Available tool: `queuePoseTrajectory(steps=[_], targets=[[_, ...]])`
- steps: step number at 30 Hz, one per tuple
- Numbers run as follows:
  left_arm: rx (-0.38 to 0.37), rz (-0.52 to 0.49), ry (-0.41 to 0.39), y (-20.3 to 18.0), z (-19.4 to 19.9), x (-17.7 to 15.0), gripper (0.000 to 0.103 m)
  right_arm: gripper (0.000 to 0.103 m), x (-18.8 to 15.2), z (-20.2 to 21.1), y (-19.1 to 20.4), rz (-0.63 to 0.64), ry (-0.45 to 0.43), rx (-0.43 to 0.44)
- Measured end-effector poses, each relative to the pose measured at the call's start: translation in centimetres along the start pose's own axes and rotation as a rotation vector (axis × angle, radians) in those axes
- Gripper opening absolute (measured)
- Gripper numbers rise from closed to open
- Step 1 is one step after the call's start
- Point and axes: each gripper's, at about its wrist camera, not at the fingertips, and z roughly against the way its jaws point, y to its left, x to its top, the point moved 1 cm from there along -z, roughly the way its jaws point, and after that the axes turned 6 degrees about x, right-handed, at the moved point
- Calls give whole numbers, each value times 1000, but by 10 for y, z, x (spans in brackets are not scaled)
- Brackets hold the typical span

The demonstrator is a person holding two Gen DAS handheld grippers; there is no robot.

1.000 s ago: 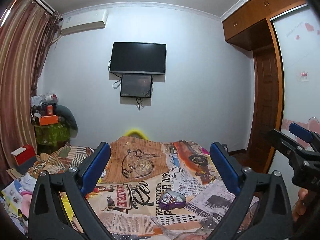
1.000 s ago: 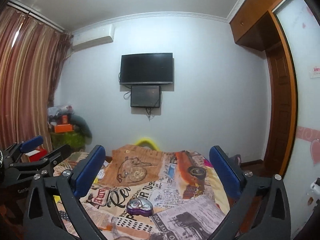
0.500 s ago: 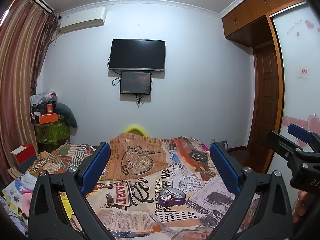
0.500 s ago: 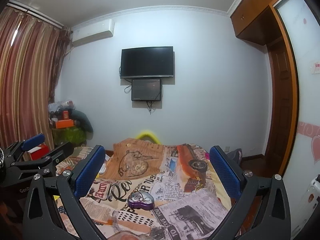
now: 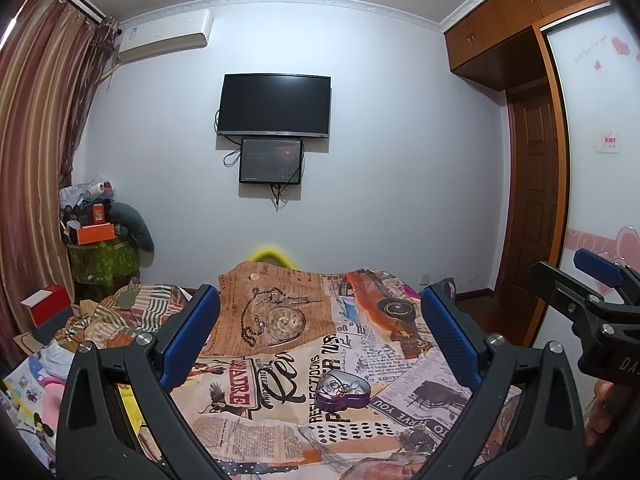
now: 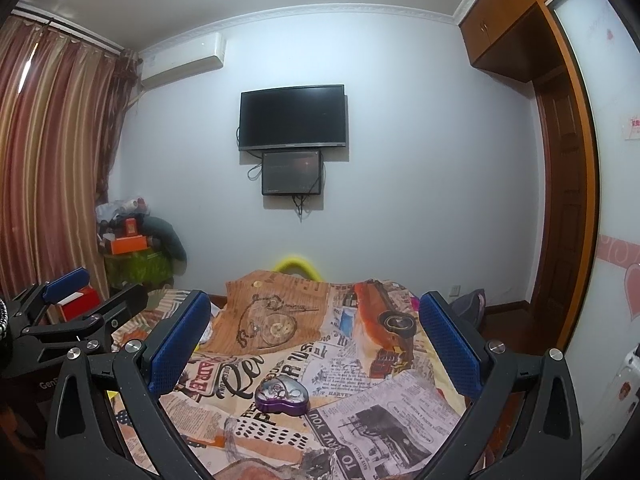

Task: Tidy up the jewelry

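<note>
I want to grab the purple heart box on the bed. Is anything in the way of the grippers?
Nothing visible is. The purple heart box sits alone on the printed bedspread, with bare cloth between it and both the open left gripper and the open right gripper. It looks open, with small jewelry inside.

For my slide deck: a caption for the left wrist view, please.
Open left claw hovers above a purple heart-shaped tin on the printed bedspread.
</note>
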Motion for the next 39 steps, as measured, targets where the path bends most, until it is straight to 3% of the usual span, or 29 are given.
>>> queuePoseTrajectory(steps=[39], targets=[[-34, 0, 60, -6, -13, -9, 101, 103, -3, -3, -8, -29, 40, -14]])
